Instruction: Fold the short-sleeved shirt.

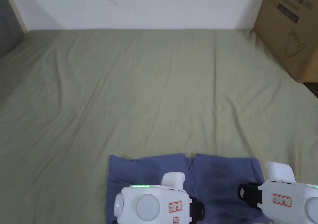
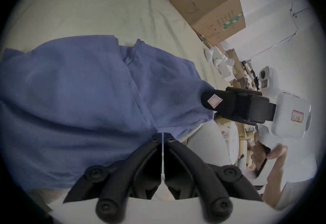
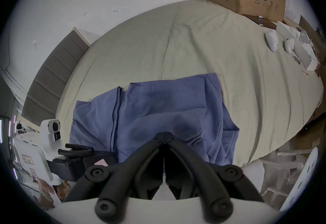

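1. The blue short-sleeved shirt (image 1: 217,178) lies at the bottom centre of the head view, on the near edge of a bed covered by an olive sheet (image 1: 149,88), its side panels already turned in to meet along a middle seam.
2. Your left hand-held gripper (image 2: 162,135) is clenched, jaws together on a pinch of the shirt's near edge at the lower middle of the left gripper view.
3. Your right hand-held gripper (image 3: 164,135) is likewise clenched on blue cloth, low in the right gripper view.
4. The risk, as it looks from here: lift unevenly and the turned-in panels may fall open along the seam; a thin pinch may catch only the top layer, leaving the rest behind.
5. A cardboard box (image 1: 292,32) sits at the upper right, well apart from the shirt.
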The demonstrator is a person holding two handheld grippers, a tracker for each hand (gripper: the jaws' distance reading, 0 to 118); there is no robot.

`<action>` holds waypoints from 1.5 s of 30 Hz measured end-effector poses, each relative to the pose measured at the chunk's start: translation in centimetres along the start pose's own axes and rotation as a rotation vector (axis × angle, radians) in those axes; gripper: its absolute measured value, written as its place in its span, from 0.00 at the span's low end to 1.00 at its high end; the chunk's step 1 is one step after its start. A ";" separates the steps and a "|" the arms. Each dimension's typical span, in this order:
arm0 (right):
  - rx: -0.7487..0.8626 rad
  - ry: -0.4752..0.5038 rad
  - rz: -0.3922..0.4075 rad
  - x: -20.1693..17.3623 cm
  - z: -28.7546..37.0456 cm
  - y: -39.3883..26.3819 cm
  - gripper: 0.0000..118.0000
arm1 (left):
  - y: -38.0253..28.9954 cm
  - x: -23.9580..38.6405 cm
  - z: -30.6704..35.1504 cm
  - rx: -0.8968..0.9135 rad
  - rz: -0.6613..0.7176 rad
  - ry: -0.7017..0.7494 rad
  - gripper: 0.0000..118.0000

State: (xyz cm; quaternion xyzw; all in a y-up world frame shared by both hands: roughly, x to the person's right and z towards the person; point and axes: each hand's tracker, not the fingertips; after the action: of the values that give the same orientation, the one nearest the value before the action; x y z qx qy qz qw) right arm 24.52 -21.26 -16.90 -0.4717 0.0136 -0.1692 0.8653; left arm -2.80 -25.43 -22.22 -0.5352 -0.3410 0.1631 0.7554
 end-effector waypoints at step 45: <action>-0.058 -0.007 0.095 -5.9 -3.0 2.7 0.00 | 3.7 -19.7 13.6 0.135 0.391 -0.176 0.06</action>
State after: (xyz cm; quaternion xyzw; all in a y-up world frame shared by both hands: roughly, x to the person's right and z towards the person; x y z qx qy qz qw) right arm 19.16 -20.55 -21.59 -0.4959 0.0377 -0.1260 0.8584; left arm -25.85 -26.58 -29.68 -0.5229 -0.2836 0.3748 0.7112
